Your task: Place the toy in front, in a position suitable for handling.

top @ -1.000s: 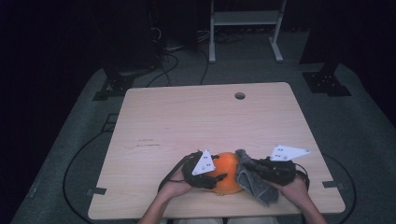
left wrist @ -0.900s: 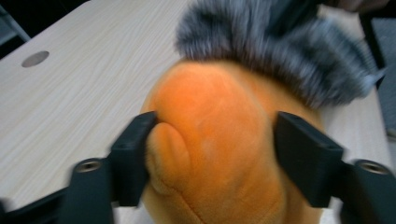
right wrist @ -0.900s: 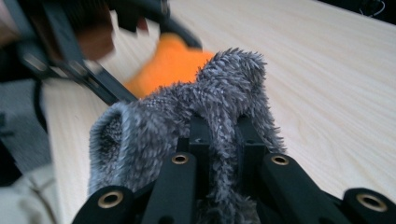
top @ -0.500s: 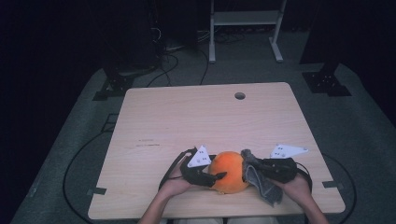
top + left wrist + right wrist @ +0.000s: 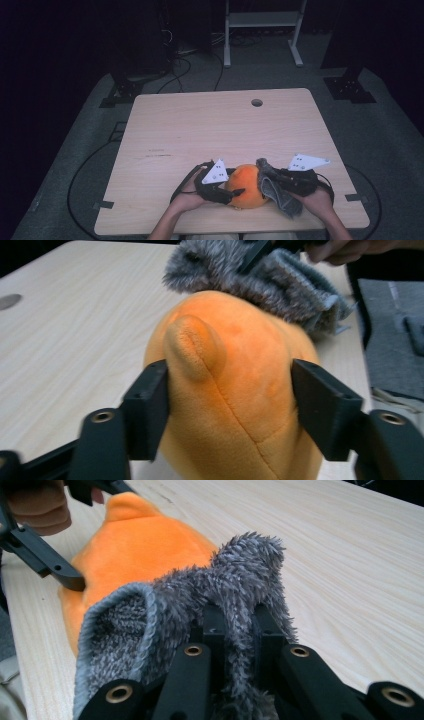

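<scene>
**Pulling the grey fuzzy sleeve over the orange plush: keep the hold, stretch the opening**

Low centre of the high view, near the table [image 5: 165, 145] front edge: orange plush [image 5: 246, 186] sits between both grippers.

Left gripper [image 5: 230, 407]: fingers apart, one on each flank of the plush, pressing into the fabric, so it is clamped on the plush. A small nub sticks out beside the finger at frame left. Good anchor; judgement: don't squeeze harder, the stuffing will just bulge and fight the sleeve.

Right gripper [image 5: 235, 625]: fingers nearly together, pinching a fold of the grey fuzzy sleeve [image 5: 200, 605]. Its ribbed cuff opens at lower left of the right gripper view, mouth toward the plush, and the fabric already touches the plush top.

How I'd do it:
- Grip is on one fold only, so the mouth may collapse. Hook the cuff rim over the plush's narrow end first.
- Pull along the plush axis, not down into the table.
- Left counter-holds; release only once the cuff reaches those fingers.

Farther off: bare tabletop, cable hole [image 5: 257, 102] upper centre.
</scene>
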### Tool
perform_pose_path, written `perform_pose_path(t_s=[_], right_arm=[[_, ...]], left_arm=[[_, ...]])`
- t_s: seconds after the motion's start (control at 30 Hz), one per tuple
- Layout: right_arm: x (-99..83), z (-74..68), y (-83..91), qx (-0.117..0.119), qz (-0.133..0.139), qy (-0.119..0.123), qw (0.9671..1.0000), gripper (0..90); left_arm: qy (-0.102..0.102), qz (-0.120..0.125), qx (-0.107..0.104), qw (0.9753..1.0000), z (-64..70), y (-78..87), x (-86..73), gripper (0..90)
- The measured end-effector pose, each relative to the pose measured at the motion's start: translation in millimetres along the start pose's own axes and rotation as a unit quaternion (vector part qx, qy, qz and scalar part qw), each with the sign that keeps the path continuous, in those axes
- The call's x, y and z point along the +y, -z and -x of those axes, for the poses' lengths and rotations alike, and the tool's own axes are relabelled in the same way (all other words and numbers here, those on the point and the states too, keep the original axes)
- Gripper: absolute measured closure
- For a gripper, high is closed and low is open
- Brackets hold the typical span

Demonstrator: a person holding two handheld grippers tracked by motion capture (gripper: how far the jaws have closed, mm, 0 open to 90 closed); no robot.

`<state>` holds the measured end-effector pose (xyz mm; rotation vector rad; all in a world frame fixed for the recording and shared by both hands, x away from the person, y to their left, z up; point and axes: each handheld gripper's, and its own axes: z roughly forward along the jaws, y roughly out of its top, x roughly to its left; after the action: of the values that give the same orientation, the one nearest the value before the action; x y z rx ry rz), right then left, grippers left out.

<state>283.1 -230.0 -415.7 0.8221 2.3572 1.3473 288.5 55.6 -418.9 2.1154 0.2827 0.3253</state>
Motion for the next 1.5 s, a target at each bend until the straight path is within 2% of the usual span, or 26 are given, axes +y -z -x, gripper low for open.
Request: perform_pose_path(t_s=[0.07,0.13,0.2,0.27,0.37,0.43,0.63,0.73,0.8,0.87,0.97,1.0,1.03,1.1,1.13,1.23,1.3,1.5], right_arm=[[8.1,-6.4,3.9,0.011,0.014,0.010,0.9998,80.1],[20.2,-19.8,3.5,0.027,0.029,0.029,0.9988,80.1],[27.4,-30.5,-1.4,0.025,0.023,0.049,0.9982,80.0],[27.9,-31.4,-5.8,0.024,0.017,0.051,0.9983,80.1],[19.2,-21.6,-9.2,0.018,0.016,0.033,0.9992,80.2],[13.6,-14.5,-8.7,0.014,0.015,0.021,0.9996,80.2],[-1.4,3.8,-9.5,-0.006,-0.004,-0.010,0.9999,80.2],[-4.4,7.1,-4.9,-0.018,-0.011,-0.014,0.9997,80.2],[-1.9,3.2,1.5,-0.010,0.002,-0.009,0.9999,80.2],[3.1,-6.1,6.0,0.014,0.018,0.002,0.9997,80.2],[7.8,-23.8,-0.7,0.030,0.008,0.037,0.9988,80.1],[7.3,-27.4,-6.8,0.025,-0.002,0.049,0.9985,80.2],[6.6,-27.2,-9.0,0.021,-0.005,0.049,0.9985,80.1],[4.5,-23.3,-11.7,0.018,-0.001,0.041,0.9990,80.2],[2.7,-20.5,-12.9,0.015,0.001,0.038,0.9992,80.2],[1.1,-15.3,-14.5,0.007,0.002,0.032,0.9995,80.1],[0.0,-11.9,-15.6,0.001,0.005,0.028,0.9996,80.1],[-4.3,-3.0,-17.2,-0.021,0.004,0.017,0.9996,80.1]], left_arm=[[-0.012,-0.003,0.007,0.9999,3.4,-2.4,2.4,39.8],[-0.025,-0.006,0.012,0.9996,7.4,-4.1,4.8,40.1],[-0.044,-0.019,0.023,0.9986,11.4,-5.0,6.6,40.3],[-0.049,-0.023,0.021,0.9983,13.1,-3.6,6.4,40.1],[-0.034,-0.017,0.002,0.9993,9.8,-1.9,5.8,34.9],[-0.027,-0.013,-0.004,0.9995,7.8,-1.5,4.6,33.6],[-0.009,-0.010,0.009,0.9999,1.2,-2.0,-1.1,38.2],[0.006,-0.014,0.015,0.9998,-4.4,-1.0,-5.2,38.3],[0.020,-0.017,0.023,0.9994,-9.2,-0.5,-9.0,38.3],[0.034,-0.015,0.030,0.9989,-12.8,-1.3,-12.2,38.4],[0.042,-0.013,0.036,0.9984,-12.7,-2.7,-12.7,38.1],[0.042,-0.013,0.034,0.9984,-13.0,-2.1,-12.5,36.1],[0.042,-0.011,0.033,0.9985,-14.1,-0.7,-12.3,34.1],[0.060,0.018,0.019,0.9978,-18.2,4.6,-12.8,27.5],[0.066,0.024,0.012,0.9975,-19.8,7.0,-13.1,25.5],[0.054,0.023,0.004,0.9982,-20.2,9.3,-14.5,25.2],[0.040,0.020,0.005,0.9990,-18.0,8.0,-15.6,28.5],[0.026,0.035,0.002,0.9991,-16.9,11.5,-14.2,40.7]])
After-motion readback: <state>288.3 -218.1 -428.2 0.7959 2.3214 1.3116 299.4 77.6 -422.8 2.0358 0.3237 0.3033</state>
